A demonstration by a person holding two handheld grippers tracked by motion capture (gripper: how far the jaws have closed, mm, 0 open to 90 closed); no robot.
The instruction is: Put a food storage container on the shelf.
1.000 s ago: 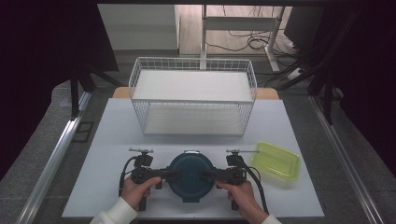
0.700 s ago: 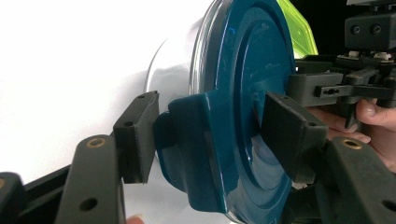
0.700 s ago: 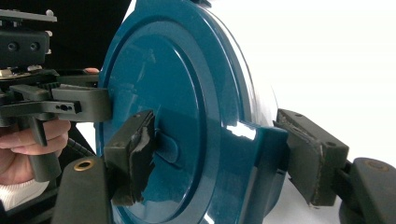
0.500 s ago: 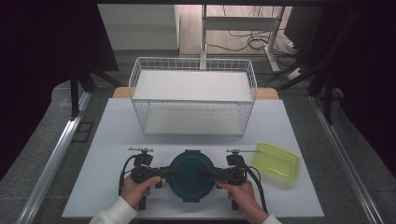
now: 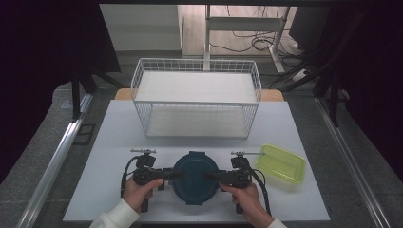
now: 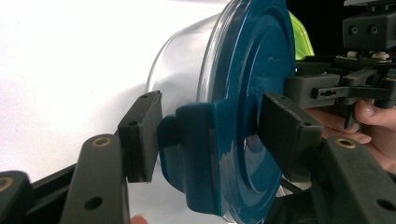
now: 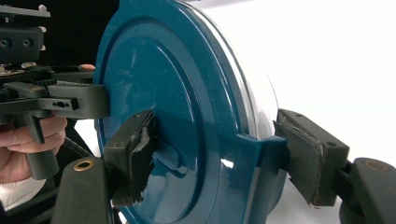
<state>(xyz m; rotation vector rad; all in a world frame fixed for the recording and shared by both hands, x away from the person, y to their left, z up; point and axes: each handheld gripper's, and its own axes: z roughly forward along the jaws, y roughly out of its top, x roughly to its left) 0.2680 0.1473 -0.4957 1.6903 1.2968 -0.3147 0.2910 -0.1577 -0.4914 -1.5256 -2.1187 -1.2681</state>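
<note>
Container (image 5: 195,177): on the bench, between both grippers.
Left gripper (image 6: 205,135): jaws open, straddling lid clip.
Right gripper (image 7: 219,154): jaws open, straddling opposite clip.

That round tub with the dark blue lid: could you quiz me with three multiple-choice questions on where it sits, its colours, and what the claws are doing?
1. Where is the round container?
A. in the wire basket
B. on the table's near edge, between both claws
C. on the floor

2. What colour is the rectangular lid at its right?
A. yellow-green
B. red
C. white

3. How stands the left claw?
A. shut on a cable
B. pointing into the basket
C. open, jaws either side of a lid tab

B: the high view shows it between the hands.
A: it looks translucent lime.
C: gaps show beside the tab.
</note>
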